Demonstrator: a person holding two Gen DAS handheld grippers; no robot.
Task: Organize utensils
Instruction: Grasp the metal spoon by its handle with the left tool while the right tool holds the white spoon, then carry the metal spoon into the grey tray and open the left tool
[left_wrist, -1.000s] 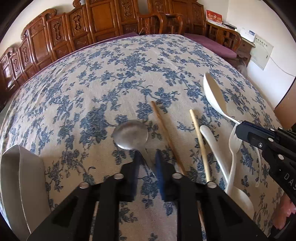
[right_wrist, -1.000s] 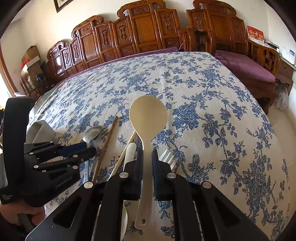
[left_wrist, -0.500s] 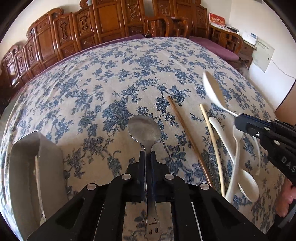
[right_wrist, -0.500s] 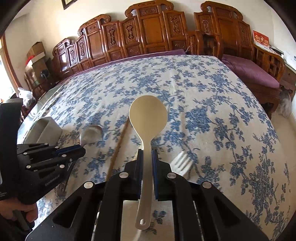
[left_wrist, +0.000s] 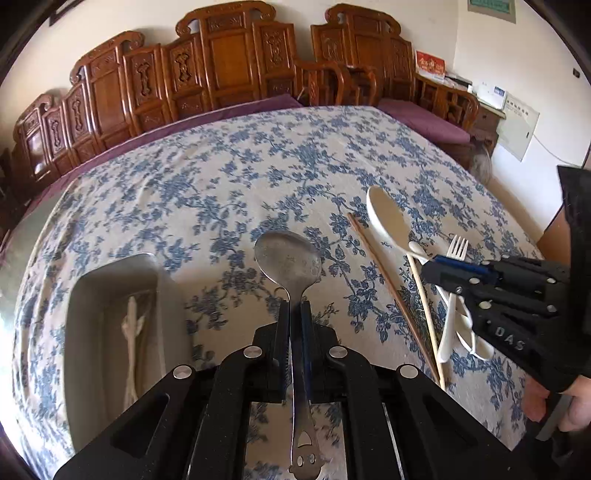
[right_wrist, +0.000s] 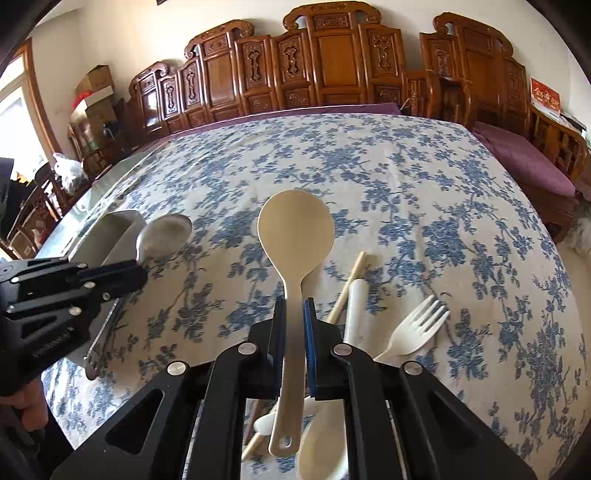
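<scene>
My left gripper is shut on the handle of a metal spoon and holds it above the tablecloth, right of a grey utensil holder. My right gripper is shut on a cream rice paddle and holds it above the cloth. Below it lie a white plastic fork, a white soup spoon and a pale chopstick. The left wrist view shows the paddle, a brown chopstick, the pale chopstick and the fork.
The table has a blue floral cloth. The holder stands near the left edge with a white utensil inside. Carved wooden chairs line the far side. The table drops off at the right.
Both grippers have risen with their utensils: the metal spoon has gone from lying on the cloth to held up, now nearer the holder. The paddle has also lifted clear of the other utensils.
</scene>
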